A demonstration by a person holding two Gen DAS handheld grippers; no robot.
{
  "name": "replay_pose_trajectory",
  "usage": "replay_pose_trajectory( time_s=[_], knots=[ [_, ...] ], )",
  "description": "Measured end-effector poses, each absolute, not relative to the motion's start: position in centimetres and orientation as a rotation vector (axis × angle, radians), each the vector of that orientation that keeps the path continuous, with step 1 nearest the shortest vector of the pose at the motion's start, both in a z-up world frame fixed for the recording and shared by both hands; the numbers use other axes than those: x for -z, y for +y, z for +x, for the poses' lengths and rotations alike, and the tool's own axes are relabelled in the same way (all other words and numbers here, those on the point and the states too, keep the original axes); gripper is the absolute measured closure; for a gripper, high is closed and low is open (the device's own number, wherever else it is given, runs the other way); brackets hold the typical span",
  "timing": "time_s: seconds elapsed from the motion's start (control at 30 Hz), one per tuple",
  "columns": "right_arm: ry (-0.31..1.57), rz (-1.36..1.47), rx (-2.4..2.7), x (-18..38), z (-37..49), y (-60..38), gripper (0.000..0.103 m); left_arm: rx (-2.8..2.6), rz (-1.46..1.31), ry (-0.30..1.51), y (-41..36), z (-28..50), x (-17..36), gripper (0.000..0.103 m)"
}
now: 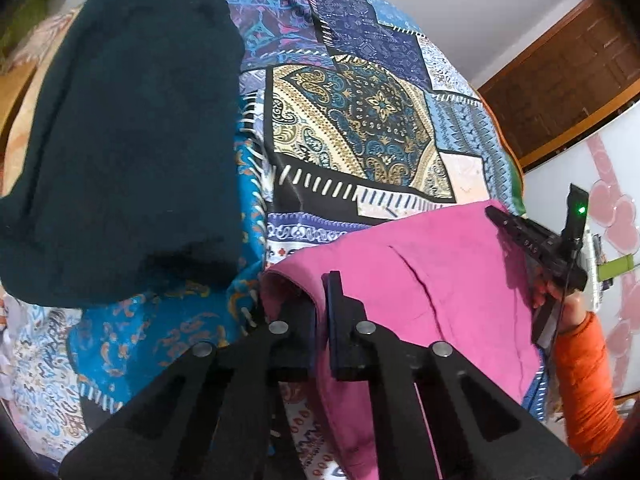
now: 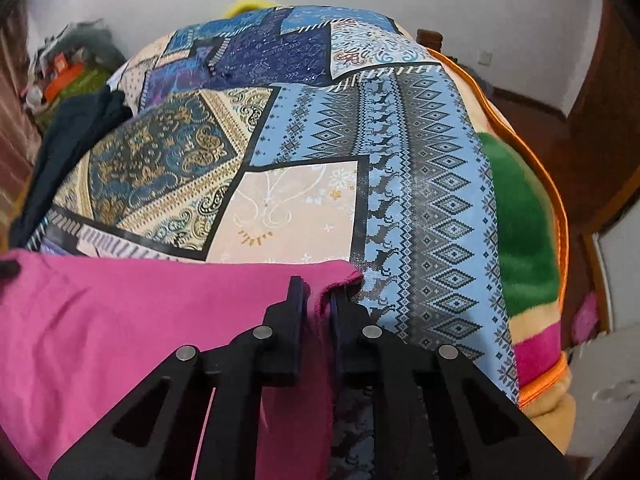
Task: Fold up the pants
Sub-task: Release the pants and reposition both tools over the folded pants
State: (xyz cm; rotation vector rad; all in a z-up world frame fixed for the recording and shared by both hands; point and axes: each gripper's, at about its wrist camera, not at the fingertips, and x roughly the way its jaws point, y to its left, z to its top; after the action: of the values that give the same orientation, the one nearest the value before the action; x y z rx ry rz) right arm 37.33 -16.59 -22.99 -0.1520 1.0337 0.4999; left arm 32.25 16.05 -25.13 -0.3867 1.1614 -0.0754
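The pink pants [image 1: 432,280] lie on the patterned bedspread [image 1: 352,128], stretched between my two grippers. My left gripper [image 1: 320,292] is shut on the pants' left edge, with pink cloth pinched between the jaws. My right gripper [image 2: 318,296] is shut on the right edge of the pants [image 2: 140,320]. The right gripper also shows in the left wrist view [image 1: 536,240], held by a hand in an orange sleeve at the far side of the pants.
A folded dark green garment [image 1: 124,140] lies on the bed to the left, also seen in the right wrist view [image 2: 68,136]. A green and orange blanket [image 2: 520,216] covers the bed's right edge. A wooden door [image 1: 560,72] and clutter [image 2: 64,72] stand beyond.
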Motion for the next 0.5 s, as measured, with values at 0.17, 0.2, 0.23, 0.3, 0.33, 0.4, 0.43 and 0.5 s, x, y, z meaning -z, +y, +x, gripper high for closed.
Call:
replay_pose_trajectory(
  time_s=[0.17,0.2,0.23,0.3,0.33,0.4,0.43,0.5],
  knots=[
    [1.023,-0.170,-0.475,23.1,37.3,-17.1,0.098,-0.011,-0.283,1.141,15.9,31.4,25.3,0.098],
    [1.020,-0.174,-0.465,23.2,37.3,-17.0,0.098,-0.027,-0.272,1.139,15.9,31.2,25.5,0.098],
    [1.017,-0.181,-0.457,23.3,37.3,-16.9,0.098,-0.033,-0.268,1.142,15.9,31.1,25.6,0.098],
    [1.012,-0.208,-0.445,23.2,37.2,-16.6,0.098,-0.046,-0.257,1.138,15.9,30.9,25.5,0.098],
    [1.011,-0.212,-0.440,23.1,37.1,-16.6,0.098,-0.051,-0.254,1.138,15.9,30.9,25.3,0.097],
    [1.014,-0.208,-0.439,22.8,37.2,-16.7,0.097,-0.056,-0.241,1.137,15.8,30.8,24.9,0.097],
    [1.010,-0.202,-0.437,22.4,37.1,-17.0,0.093,-0.060,-0.226,1.132,15.6,30.6,24.6,0.097],
    [1.004,-0.183,-0.432,21.5,36.9,-17.3,0.090,-0.068,-0.176,1.102,15.1,30.2,23.6,0.096]
  ],
)
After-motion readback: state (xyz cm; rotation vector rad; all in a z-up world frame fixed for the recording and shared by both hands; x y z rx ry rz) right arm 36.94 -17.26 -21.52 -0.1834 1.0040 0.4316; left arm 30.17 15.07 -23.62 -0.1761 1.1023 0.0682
